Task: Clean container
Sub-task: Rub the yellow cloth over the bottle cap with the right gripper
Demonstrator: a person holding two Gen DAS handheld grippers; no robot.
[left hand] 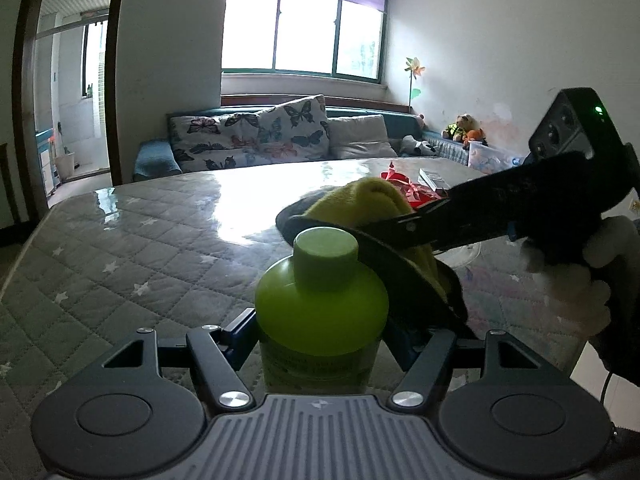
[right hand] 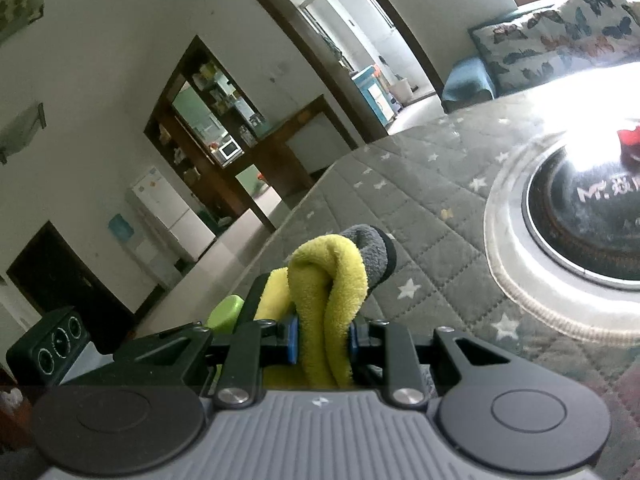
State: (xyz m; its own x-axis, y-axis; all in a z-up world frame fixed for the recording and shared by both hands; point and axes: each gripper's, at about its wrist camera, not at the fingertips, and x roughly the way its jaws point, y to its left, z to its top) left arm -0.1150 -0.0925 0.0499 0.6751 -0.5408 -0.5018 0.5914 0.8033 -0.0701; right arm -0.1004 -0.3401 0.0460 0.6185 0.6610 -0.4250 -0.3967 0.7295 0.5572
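Observation:
A lime-green bottle [left hand: 320, 304] with a green cap stands upright between the jaws of my left gripper [left hand: 324, 338], which is shut on its body. The right gripper [right hand: 322, 340] is shut on a folded yellow and grey cloth [right hand: 332, 272]. In the left wrist view the right gripper [left hand: 404, 240] reaches in from the right, held by a gloved hand [left hand: 580, 280]. Its cloth [left hand: 372, 200] sits just behind and beside the bottle's cap; whether they touch is hidden. From the right wrist camera only the bottle's cap [right hand: 224, 312] shows, left of the cloth.
The table [left hand: 140, 264] has a grey quilted star cover under a glossy sheet. A round cooker with a black glass centre [right hand: 580, 216] is set into it on the right. A red item [left hand: 400, 184] and a small box [left hand: 432, 178] lie further back. A sofa [left hand: 248, 140] stands beyond.

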